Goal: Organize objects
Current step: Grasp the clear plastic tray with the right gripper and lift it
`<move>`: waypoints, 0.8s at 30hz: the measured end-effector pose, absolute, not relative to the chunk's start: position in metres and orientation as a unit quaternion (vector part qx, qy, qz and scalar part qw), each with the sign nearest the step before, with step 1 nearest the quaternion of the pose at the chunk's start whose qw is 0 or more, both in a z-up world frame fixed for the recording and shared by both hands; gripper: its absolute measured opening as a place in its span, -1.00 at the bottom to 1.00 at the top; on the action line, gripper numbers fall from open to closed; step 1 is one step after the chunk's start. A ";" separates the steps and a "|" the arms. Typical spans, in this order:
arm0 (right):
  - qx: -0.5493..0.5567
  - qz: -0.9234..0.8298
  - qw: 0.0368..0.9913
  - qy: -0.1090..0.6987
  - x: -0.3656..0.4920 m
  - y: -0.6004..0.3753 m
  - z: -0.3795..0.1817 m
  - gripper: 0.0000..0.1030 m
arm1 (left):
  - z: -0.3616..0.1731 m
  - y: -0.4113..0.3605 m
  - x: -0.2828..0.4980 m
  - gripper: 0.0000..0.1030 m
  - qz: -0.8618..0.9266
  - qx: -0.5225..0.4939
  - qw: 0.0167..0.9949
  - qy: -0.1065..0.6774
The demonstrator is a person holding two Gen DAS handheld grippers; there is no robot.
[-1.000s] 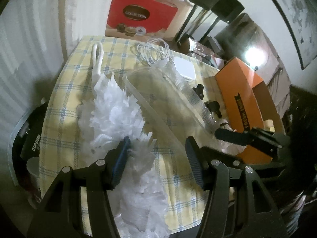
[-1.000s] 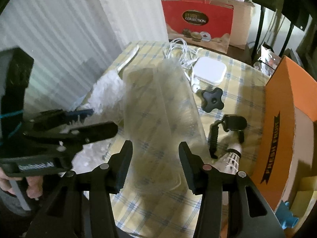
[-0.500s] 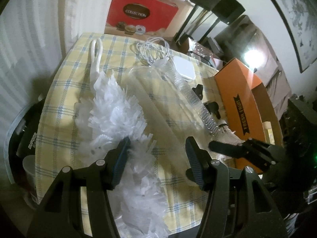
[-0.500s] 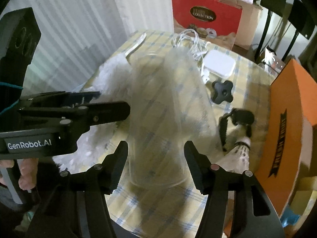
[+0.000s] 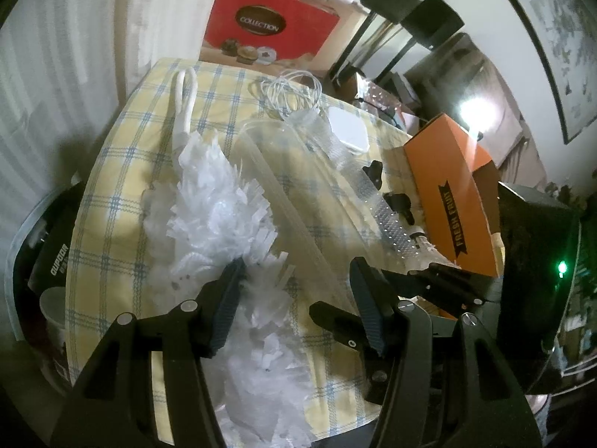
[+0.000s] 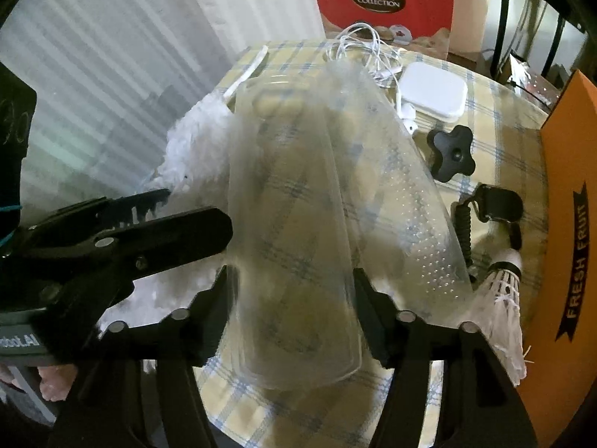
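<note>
A long clear plastic container (image 6: 298, 186) lies on the checked tablecloth (image 5: 123, 194). My right gripper (image 6: 294, 302) straddles its near end, one pad beside each wall. The walls show no squeeze and the jaws stand open. A white feather duster (image 5: 212, 201) with a looped handle lies left of the container. Above the duster's fluffy end, my left gripper (image 5: 296, 298) is open, its left finger in the fluff. Its right finger is over the container's edge (image 5: 283, 205). The left gripper's fingers (image 6: 179, 231) cross the right wrist view just left of the container.
Right of the container lie a black star knob (image 6: 453, 156), a black clip (image 6: 492, 205) and a shuttlecock (image 6: 503, 276). Beyond it are a white square box (image 6: 434, 93) and a coiled white cable (image 6: 358, 44). An orange FRESH FRUIT box (image 6: 567, 224) walls the right side.
My right gripper has sunk from above the container to around its near end, with its jaws wider than a second ago. The left gripper has stayed over the duster.
</note>
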State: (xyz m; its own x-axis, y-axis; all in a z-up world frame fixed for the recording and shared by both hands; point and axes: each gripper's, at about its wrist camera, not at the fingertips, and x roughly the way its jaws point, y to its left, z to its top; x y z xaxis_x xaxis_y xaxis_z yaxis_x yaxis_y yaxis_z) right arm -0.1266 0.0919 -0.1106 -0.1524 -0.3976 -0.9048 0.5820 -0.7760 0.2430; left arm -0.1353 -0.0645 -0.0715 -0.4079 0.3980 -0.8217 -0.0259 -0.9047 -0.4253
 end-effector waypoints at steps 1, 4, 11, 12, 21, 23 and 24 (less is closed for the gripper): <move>0.560 -0.757 0.325 0.086 -0.125 0.091 -0.109 0.15 | -0.070 -0.065 -0.135 0.10 0.820 -0.528 0.130 -0.179; 0.548 -0.766 0.323 0.094 -0.121 0.094 -0.102 0.14 | -0.063 -0.067 -0.134 0.26 0.823 -0.521 0.133 -0.185; 0.527 -0.782 0.326 0.065 -0.118 0.117 -0.072 0.13 | -0.031 -0.062 -0.131 0.57 0.836 -0.493 0.150 -0.189; 0.525 -0.784 0.326 0.060 -0.118 0.122 -0.067 0.13 | -0.027 -0.061 -0.131 0.57 0.837 -0.490 0.153 -0.189; 0.494 -0.811 0.312 0.016 -0.124 0.170 -0.009 0.13 | -0.003 -0.044 -0.146 0.58 0.850 -0.480 0.153 -0.156; 0.489 -0.816 0.307 0.012 -0.125 0.181 0.001 0.13 | -0.003 -0.039 -0.151 0.58 0.851 -0.483 0.150 -0.146; 0.486 -0.819 0.304 0.011 -0.125 0.185 0.005 0.13 | -0.003 -0.035 -0.155 0.58 0.851 -0.485 0.148 -0.136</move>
State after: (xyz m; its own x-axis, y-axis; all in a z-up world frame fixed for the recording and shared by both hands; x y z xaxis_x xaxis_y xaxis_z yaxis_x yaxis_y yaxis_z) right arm -0.1248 0.1853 0.0054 -0.3420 -0.4874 -0.8034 0.5087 -0.8149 0.2778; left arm -0.1545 -0.0349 -0.0034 -0.4847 0.3847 -0.7855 -0.1202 -0.9189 -0.3758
